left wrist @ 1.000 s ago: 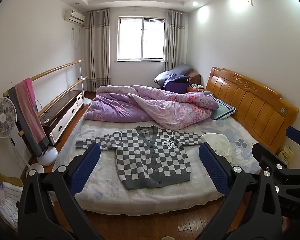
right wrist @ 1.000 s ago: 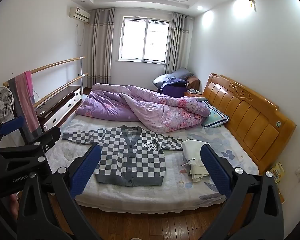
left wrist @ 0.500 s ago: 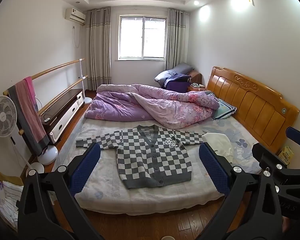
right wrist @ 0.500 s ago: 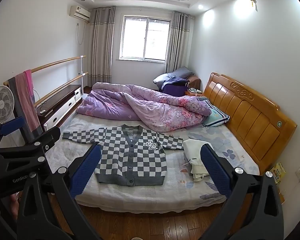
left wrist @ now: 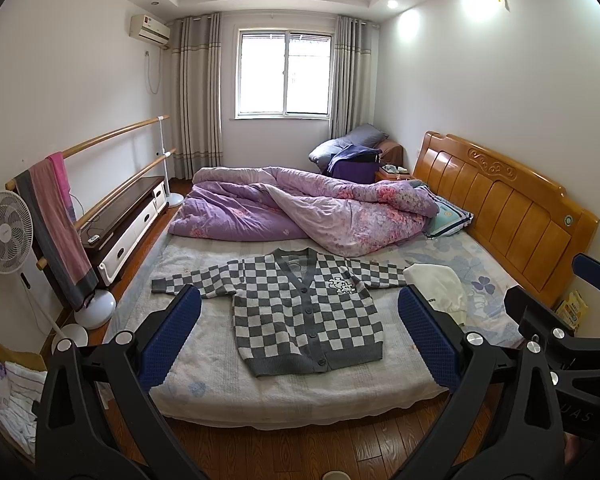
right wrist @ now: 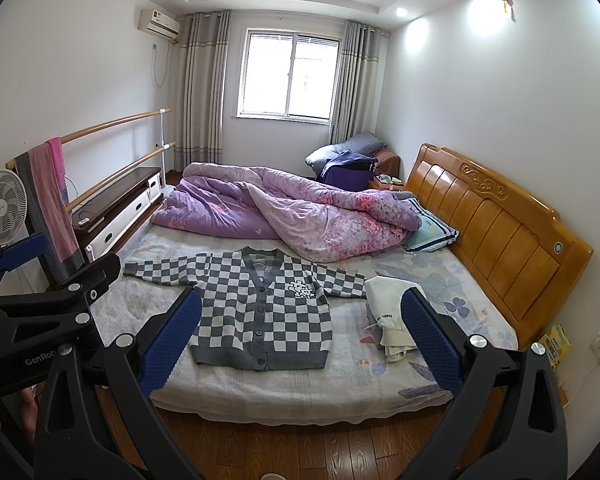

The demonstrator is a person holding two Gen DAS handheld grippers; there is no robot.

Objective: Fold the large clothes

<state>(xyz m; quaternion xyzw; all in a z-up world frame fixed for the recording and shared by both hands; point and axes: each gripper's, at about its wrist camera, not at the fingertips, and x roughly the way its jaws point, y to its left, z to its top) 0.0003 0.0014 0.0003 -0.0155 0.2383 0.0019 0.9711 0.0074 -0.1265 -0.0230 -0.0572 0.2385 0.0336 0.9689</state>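
Observation:
A grey-and-white checked cardigan (left wrist: 300, 312) lies flat and buttoned on the bed (left wrist: 204, 384), sleeves spread to both sides; it also shows in the right wrist view (right wrist: 260, 316). My left gripper (left wrist: 300, 300) is open and empty, held back from the bed's near edge. My right gripper (right wrist: 302, 304) is open and empty too, at about the same distance. Each gripper shows at the side of the other's view. A folded white garment (right wrist: 388, 316) lies on the bed to the right of the cardigan (left wrist: 440, 288).
A crumpled purple quilt (left wrist: 300, 212) fills the far half of the bed. A wooden headboard (left wrist: 508, 212) stands at the right. A fan (left wrist: 4, 232), a rail with towels (left wrist: 52, 220) and a low cabinet (left wrist: 128, 216) line the left wall. Wooden floor (left wrist: 300, 448) lies below.
Both views have shifted slightly: the bed and cardigan sit a little lower and nearer in frame. Both grippers stay open and nothing on the bed has moved.

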